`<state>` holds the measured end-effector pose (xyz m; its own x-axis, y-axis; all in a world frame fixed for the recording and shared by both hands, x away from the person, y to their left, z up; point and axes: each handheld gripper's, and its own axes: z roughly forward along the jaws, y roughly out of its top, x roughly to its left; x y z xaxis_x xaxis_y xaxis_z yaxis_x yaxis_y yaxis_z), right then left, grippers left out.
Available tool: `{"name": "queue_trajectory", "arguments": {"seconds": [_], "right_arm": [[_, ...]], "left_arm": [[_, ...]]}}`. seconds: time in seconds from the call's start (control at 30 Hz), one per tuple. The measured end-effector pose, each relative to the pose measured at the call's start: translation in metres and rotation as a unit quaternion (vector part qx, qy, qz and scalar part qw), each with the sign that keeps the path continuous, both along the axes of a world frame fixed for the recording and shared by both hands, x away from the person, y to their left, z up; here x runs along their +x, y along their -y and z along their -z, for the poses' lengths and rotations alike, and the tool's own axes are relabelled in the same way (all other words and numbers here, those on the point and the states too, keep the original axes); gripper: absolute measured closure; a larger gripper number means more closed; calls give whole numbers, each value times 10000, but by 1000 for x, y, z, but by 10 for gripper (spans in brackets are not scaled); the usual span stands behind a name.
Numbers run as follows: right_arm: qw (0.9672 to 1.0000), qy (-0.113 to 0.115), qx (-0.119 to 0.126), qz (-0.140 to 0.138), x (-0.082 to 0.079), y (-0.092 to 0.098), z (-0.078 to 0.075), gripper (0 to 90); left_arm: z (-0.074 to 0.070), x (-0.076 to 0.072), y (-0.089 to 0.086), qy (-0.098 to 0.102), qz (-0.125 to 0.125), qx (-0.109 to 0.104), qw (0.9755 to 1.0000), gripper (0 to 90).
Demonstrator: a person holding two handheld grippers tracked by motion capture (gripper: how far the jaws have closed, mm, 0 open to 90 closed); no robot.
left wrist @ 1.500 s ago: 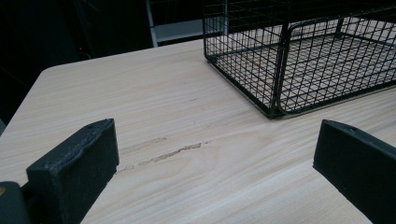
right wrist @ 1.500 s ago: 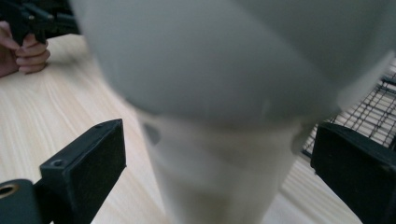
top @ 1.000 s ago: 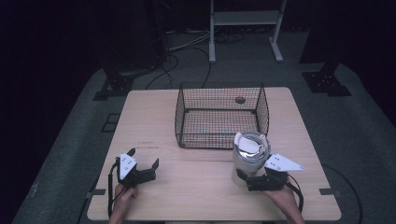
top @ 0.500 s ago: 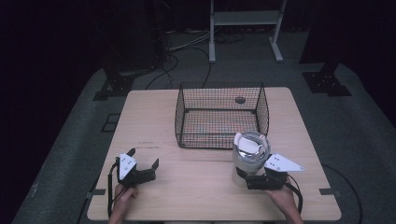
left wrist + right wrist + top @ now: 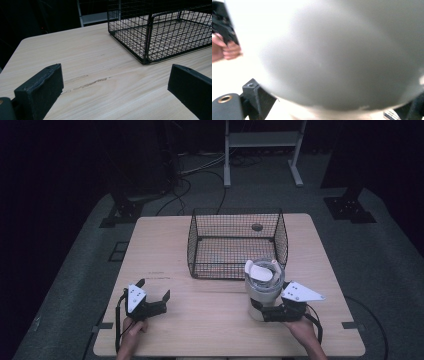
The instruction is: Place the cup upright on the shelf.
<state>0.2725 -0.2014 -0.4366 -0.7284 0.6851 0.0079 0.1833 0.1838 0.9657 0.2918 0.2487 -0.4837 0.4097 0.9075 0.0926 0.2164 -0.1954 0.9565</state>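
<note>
Two claws are at work along the near edge of the pale wooden desk (image 5: 215,320): the right claw (image 5: 260,312) is clamped low on the upright grey-white lidded plastic jug (image 5: 262,287), just before the black wire basket (image 5: 235,242). It looks rigid, smooth, likely slippery and top-heavy; a mid-body hold seems safer. The left claw (image 5: 152,295) gapes, holding nothing.

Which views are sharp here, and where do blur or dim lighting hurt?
High view: dim surroundings, lit table, wire basket readable. Left gripper view: crisp wood grain and mesh. Right gripper view: the grey-white container sits too close, fully out of focus and overexposed at the left.
</note>
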Motion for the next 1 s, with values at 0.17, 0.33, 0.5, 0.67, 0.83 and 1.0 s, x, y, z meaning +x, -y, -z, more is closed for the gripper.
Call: {"name": "queue_trajectory", "arguments": {"seconds": [0.17, 0.33, 0.5, 0.67, 0.83, 1.0], "right_arm": [[9999, 41, 75, -71, 4, -3, -13, 82], [9996, 131, 154, -176, 9, -6, -25, 82], [9993, 173, 209, -271, 13, -11, -37, 82], [9988, 229, 224, -363, 18, -15, -50, 82], [9984, 281, 264, -413, 24, -20, -63, 82], [9980, 337, 288, -445, 28, -24, -77, 81]], "left_arm": [[0, 0, 0, 13, -9, -39, 10000, 0], [0, 0, 0, 7, -7, -33, 10000, 0], [0, 0, -1, -5, -13, -35, 10000, 0], [0, 0, -1, 5, -9, -21, 10000, 0], [0, 0, -1, 5, -7, -20, 10000, 0], [0, 0, -1, -8, -9, -31, 10000, 0]]}}
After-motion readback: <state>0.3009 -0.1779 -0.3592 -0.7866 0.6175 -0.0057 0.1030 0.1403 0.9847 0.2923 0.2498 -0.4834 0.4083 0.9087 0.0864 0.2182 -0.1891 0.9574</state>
